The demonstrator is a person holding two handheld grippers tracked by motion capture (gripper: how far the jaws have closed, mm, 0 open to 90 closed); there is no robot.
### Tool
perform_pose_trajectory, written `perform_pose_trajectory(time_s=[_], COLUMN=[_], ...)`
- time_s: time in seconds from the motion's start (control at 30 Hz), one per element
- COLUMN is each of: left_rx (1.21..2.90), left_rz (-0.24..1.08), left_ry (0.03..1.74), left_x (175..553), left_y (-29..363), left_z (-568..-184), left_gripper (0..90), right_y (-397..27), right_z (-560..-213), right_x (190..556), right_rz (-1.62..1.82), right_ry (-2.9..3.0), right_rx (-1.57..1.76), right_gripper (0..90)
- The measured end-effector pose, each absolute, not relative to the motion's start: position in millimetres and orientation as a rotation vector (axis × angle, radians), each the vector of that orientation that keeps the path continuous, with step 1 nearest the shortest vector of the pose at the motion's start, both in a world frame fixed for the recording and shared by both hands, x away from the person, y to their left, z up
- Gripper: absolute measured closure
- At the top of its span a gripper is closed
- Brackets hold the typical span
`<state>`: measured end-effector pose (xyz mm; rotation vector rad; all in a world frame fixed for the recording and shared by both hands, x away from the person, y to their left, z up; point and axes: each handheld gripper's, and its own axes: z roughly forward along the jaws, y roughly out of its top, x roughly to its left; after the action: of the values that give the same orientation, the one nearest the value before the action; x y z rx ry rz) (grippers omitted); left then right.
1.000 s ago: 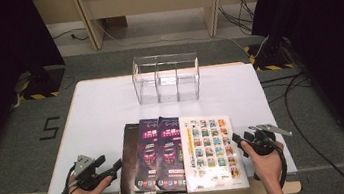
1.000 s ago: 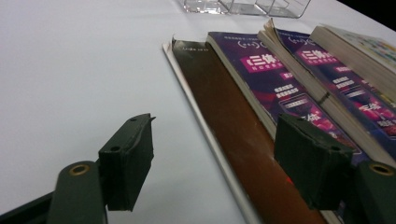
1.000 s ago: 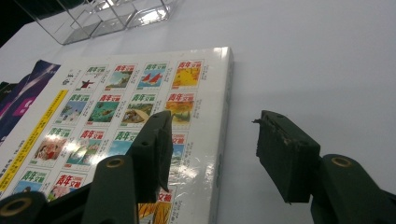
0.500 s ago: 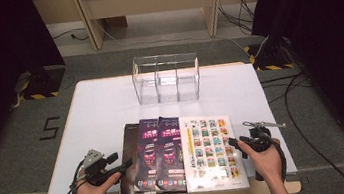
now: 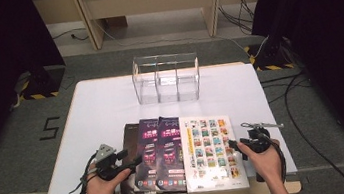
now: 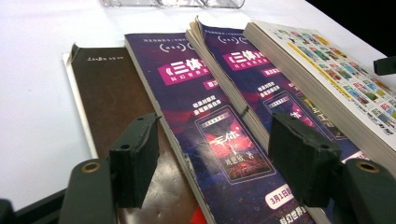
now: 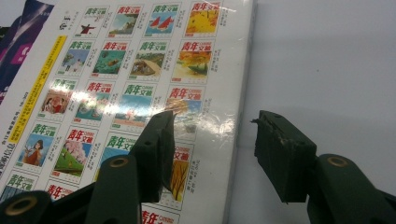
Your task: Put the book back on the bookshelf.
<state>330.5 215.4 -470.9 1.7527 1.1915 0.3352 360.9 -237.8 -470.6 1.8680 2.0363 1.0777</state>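
As both tongs stand wide and empty at the near edge of the tabletop, a row of overlapping books lies between them.

Left tongs point right at the left side of the row, their jaws straddling the near purple-covered book, which overlaps a dark brown book at the far left; right tongs point left at the right edge of the thick white picture-covered book, one jaw over its cover, the other over bare tabletop. Each book's long axis runs near to far, so both tongs meet it side-on; a second purple book sits between. Well beyond, toward the far edge, a clear three-compartment holder looks empty.
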Motion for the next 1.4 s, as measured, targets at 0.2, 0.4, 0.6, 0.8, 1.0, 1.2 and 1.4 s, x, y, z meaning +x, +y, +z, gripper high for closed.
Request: perform_pose_trajectory(time_s=[0.2,0.4,0.6,0.8,1.0,1.2,1.4], left_rx=[1.768,1.794,1.818,1.854,1.889,1.893,1.89], left_rz=[0.298,0.272,0.258,0.194,0.115,0.087,0.079], left_ry=[1.169,1.133,1.107,1.081,1.065,1.066,1.082], left_x=[333.1,337.2,343.5,348.8,354.8,359.9,365.7], left_y=[203.9,190.5,180.3,162.5,140.5,129.1,124.9], left_z=[-469.0,-464.6,-459.2,-458.5,-462.2,-464.3,-464.4], left_gripper=[34.5,35.8,36.7,38.0,40.7,44.0,45.4], right_y=[-234.7,-230.4,-230.0,-229.6,-221.7,-213.0,-203.0], right_z=[-472.3,-474.6,-474.7,-475.8,-474.8,-474.1,-472.1], right_x=[362.6,364.0,364.9,364.3,361.2,360.4,359.5], right_rz=[1.063,1.063,1.059,1.066,1.057,1.052,1.046], right_ry=[2.072,2.099,2.094,2.057,2.066,2.072,2.098], right_rx=[1.885,1.898,1.927,1.99,2.014,2.005,1.988], right_gripper=[47.3,46.1,45.5,45.6,45.8,45.7,45.8])
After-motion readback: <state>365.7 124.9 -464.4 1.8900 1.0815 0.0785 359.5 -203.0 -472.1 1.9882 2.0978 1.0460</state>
